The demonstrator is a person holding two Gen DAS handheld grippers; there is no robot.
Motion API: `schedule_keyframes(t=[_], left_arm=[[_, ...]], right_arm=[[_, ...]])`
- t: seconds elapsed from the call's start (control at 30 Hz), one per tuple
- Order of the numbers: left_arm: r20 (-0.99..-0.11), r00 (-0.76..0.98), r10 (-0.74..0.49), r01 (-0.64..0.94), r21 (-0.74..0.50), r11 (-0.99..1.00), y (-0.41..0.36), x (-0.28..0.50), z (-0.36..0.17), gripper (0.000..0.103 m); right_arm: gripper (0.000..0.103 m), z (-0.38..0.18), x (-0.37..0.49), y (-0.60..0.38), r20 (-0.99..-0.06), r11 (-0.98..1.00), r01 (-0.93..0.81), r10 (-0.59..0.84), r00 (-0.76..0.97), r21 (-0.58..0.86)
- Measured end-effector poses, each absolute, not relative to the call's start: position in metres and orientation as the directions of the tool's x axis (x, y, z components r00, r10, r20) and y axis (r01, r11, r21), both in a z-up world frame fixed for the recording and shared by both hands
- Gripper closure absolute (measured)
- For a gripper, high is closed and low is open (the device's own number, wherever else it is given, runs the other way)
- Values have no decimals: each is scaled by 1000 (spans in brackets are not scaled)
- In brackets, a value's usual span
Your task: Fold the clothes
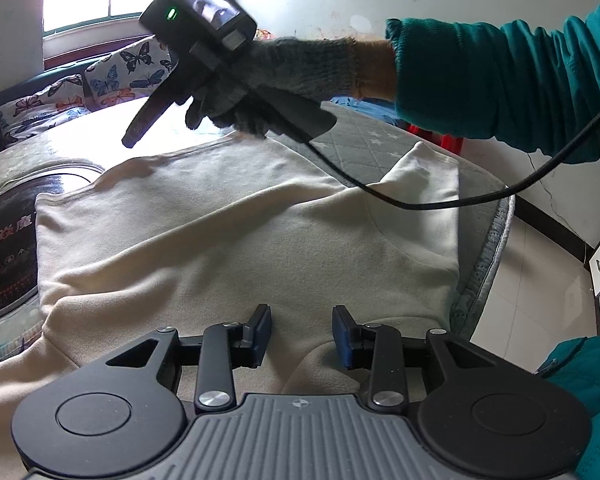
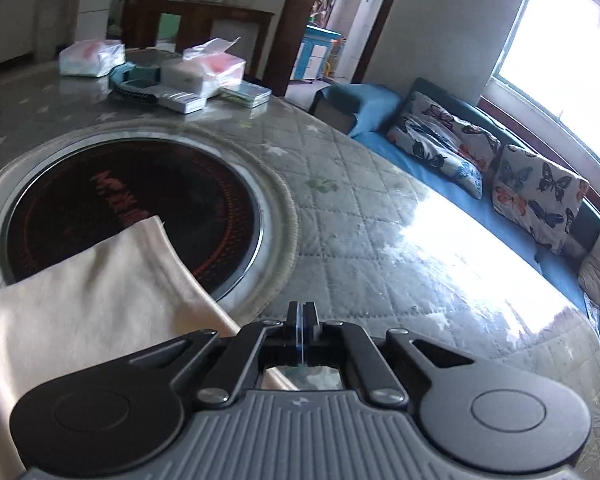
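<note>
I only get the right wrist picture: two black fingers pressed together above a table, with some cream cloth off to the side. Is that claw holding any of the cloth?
Observer: No. The left wrist view shows the right gripper raised clear of the cream garment, near its far edge, with no cloth in it.
Visitor: So what holds it up there?
Observer: A hand in a grey knit glove, with a teal sleeve behind it.
Visitor: And the other claw?
Observer: The left gripper is open over the near part of the garment and is gripping nothing.
</note>
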State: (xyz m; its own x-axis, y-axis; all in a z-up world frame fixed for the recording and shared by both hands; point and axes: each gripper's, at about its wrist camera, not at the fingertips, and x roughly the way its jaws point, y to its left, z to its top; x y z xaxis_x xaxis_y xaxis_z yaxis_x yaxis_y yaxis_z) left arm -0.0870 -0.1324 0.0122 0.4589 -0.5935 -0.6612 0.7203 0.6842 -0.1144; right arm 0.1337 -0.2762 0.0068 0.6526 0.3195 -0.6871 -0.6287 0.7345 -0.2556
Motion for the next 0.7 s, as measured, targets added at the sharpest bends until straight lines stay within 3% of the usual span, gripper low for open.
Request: schedule_keyframes(t=[0.17,0.27,0.3,0.7], left_arm=[[-660,458,-596,726,-109,679,-132,-86,12,64],[-660,458,-596,725,-111,680,-131,-86,12,64],[-660,458,-595,725,-110,680,-132,-86,12,64],[-663,459,-591,722,-109,683,-132,-87,12,64]], right_arm=[[92,15,123,-292,-720,706,-683,376,583,-185],[72,12,114,-297,-737,678,-709,376,561,-194],[70,11,114,-298,-740,674,-713,376,557,-195],[78,7,130,-304,-763,647,-760,460,453,-61]])
